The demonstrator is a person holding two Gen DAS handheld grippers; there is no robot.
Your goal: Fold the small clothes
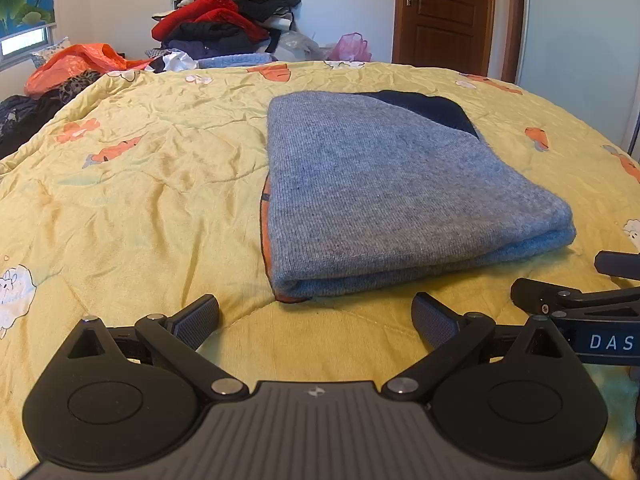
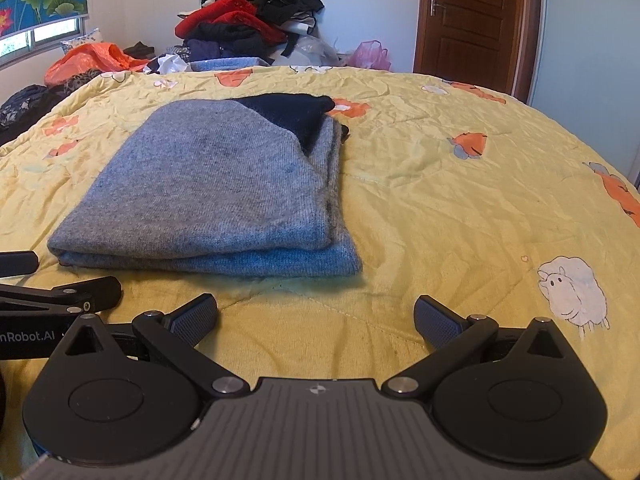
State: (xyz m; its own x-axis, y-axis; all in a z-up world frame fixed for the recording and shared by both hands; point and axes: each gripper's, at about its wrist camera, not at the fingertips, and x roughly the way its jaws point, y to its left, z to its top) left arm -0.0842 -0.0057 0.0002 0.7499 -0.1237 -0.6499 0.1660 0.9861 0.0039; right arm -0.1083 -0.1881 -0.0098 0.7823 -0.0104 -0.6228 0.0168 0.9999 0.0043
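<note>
— Nearest us, our left gripper (image 1: 316, 320) and right gripper (image 2: 316, 320) both sit released, jaws spread and holding nothing, just short of the folded grey knit garment (image 1: 384, 192).

— We judge they're parked there because it already lies squared on the yellow printed quilt (image 1: 132, 200).

— What's the dark navy patch (image 2: 296, 114) at its far corner?

— Collar or lining, we can't tell. Farther off, the heap of red and black clothes (image 1: 228, 16) hides whatever's beneath.

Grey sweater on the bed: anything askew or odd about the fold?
Mostly neat. The folded grey sweater has a dark navy part poking out at its far corner, and its right-side layers sit slightly uneven. Both grippers are open, clear of it.
</note>
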